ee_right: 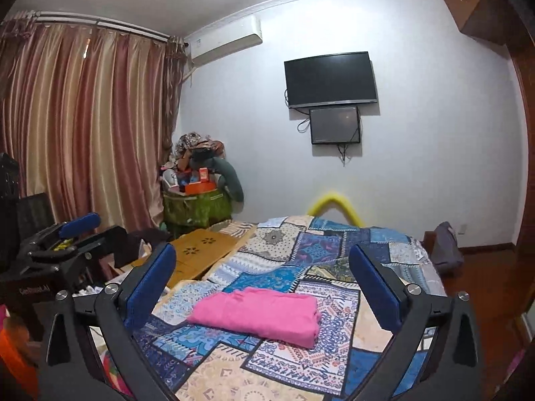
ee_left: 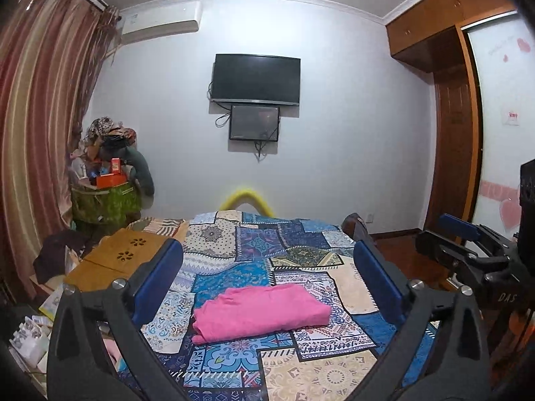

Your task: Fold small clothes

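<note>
A pink garment lies folded into a compact rectangle on the patchwork bedspread; it also shows in the right wrist view. My left gripper is open and empty, raised above and short of the garment. My right gripper is open and empty, held likewise above the bed. The right gripper shows at the right edge of the left wrist view, and the left gripper at the left edge of the right wrist view.
A folding wooden lap table lies on the bed's left side. A green bag piled with clothes and boxes stands in the corner by the curtain. Two screens hang on the far wall. A wardrobe stands right.
</note>
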